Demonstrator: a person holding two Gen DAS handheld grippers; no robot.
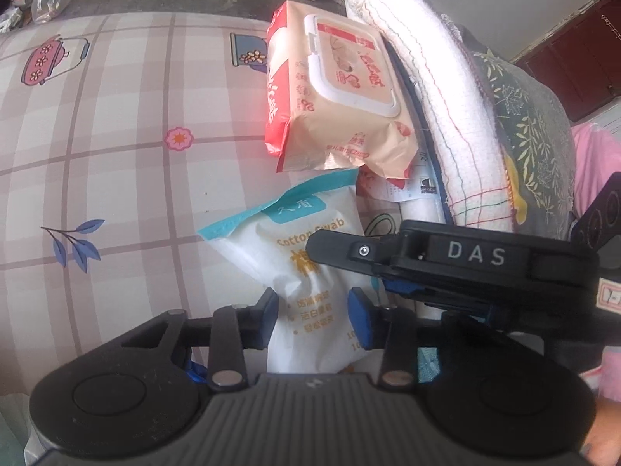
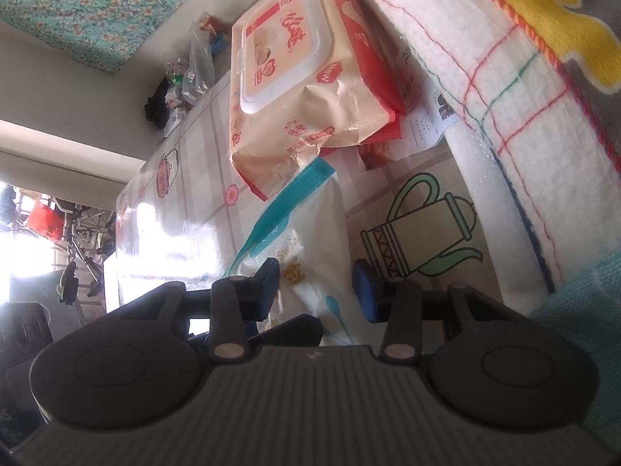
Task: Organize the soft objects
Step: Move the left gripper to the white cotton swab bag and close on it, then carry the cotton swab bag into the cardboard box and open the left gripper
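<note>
Gripping: left gripper (image 1: 312,316) has its blue pads set against both sides of the white cotton-swab pouch with a teal top band (image 1: 306,268); the bag is creased between them, so it reads as clamped on the pouch.

Right gripper (image 2: 317,291): straddles the same pouch (image 2: 306,240) from the other side; left pad touches the bag; right pad (image 2: 365,291) shows a gap beside it; cannot tell whether it pinches; its black finger crosses the left wrist view over the pouch (image 1: 427,256).

Pouch position: lying on the glossy checked tablecloth printed with teapots and flowers (image 1: 116,136); its teal end sits just under the near corner of the wipes pack.

Wipes: peach and red soft pack of wet wipes with a white flip lid (image 1: 341,89); resting tilted on another red packet (image 1: 277,89), beyond the pouch.

Towel: rolled white quilted cloth with red and green stitched lines (image 1: 438,108); just beside the wipes, leaning on a grey cushion with leaf print and yellow patches (image 1: 528,124).

Paper: printed leaflet (image 2: 427,116) flat on the cloth, partly under the wipes pack and the towel.
</note>
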